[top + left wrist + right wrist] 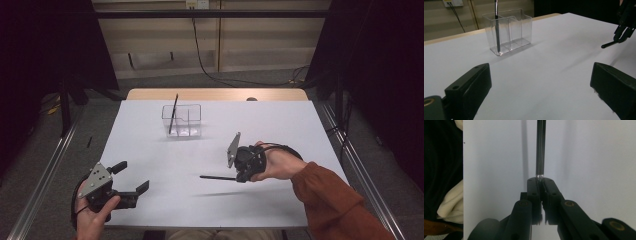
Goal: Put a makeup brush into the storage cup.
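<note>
Pen is sticking out level from the right gripper, raised above the white table and casting a shadow onto it; in the right gripper view the jaws are pressing together on the pen's end, its dark shaft running straight away from them. Farther back on the table, the clear organizer is standing upright, split into compartments, and a second pen is leaning in its left compartment with its top poking out above the rim; the other compartments are looking bare. In the left gripper view the organizer is showing that same pen standing nearly upright against the left wall. The left gripper is hovering near the table's front left corner, well apart from the organizer, its jaws spreading wide with nothing between them.
</note>
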Demonstrator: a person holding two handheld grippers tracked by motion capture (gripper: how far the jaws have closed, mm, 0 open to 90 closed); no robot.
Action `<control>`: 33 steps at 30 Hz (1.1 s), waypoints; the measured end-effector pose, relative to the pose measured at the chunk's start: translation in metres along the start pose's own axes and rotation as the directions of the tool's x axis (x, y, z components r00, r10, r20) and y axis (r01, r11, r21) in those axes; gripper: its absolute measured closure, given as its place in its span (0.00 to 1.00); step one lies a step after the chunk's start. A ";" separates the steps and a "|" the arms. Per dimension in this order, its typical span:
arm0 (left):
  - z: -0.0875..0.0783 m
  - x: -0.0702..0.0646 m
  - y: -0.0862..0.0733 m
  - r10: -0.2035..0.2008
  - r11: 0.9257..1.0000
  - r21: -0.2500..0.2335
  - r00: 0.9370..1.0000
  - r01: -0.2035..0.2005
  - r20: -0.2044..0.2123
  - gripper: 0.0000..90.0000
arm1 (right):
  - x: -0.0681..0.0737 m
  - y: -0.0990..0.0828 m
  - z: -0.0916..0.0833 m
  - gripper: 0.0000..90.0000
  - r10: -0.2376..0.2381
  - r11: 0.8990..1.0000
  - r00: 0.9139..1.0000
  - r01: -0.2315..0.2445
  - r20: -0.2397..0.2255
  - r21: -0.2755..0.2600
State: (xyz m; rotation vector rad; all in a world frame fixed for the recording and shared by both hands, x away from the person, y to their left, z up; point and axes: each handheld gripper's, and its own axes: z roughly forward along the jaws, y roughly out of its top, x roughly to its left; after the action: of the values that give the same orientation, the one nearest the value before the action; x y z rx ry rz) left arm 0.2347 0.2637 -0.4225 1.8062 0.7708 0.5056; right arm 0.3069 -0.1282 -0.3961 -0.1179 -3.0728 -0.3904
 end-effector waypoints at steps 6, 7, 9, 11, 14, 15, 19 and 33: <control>0.000 -0.005 0.015 0.003 1.000 -0.018 0.998 -0.002 0.062 0.04 | -0.002 -0.002 -0.001 0.94 0.009 1.000 1.000 -0.009 0.001 -0.017; 0.001 -0.005 0.016 0.010 1.000 -0.017 0.998 -0.009 0.062 0.04 | -0.002 -0.002 -0.001 0.94 0.010 1.000 1.000 -0.010 0.000 -0.017; 0.002 -0.007 0.020 0.026 1.000 -0.011 0.997 -0.026 0.075 0.04 | -0.003 -0.003 -0.001 0.94 0.011 1.000 1.000 -0.011 -0.002 -0.017; 0.004 -0.008 0.023 0.034 0.999 -0.006 0.995 -0.033 0.090 0.04 | -0.003 -0.002 0.001 0.94 0.011 1.000 1.000 -0.012 -0.006 -0.015; 0.008 -0.011 0.027 0.054 0.998 0.011 0.992 -0.056 0.116 0.04 | -0.002 -0.001 0.002 0.94 0.006 1.000 1.000 -0.006 -0.003 -0.012; 0.010 -0.012 0.029 0.059 0.998 0.019 0.989 -0.062 0.132 0.04 | -0.002 -0.001 0.002 0.94 0.010 1.000 1.000 -0.010 -0.007 -0.012; 0.019 -0.015 0.033 0.080 0.995 0.044 0.982 -0.089 0.172 0.04 | -0.002 0.001 0.004 0.94 0.003 1.000 1.000 -0.003 -0.008 -0.010; 0.045 -0.030 0.049 0.134 0.986 0.066 0.959 -0.155 0.252 0.04 | -0.002 0.002 0.004 0.94 -0.004 1.000 1.000 0.003 -0.009 -0.021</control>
State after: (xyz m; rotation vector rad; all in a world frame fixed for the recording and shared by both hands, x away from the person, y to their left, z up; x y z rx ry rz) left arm 0.2564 0.2010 -0.3920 1.9699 0.4979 0.3372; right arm 0.3090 -0.1254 -0.3996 -0.1111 -3.0611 -0.4221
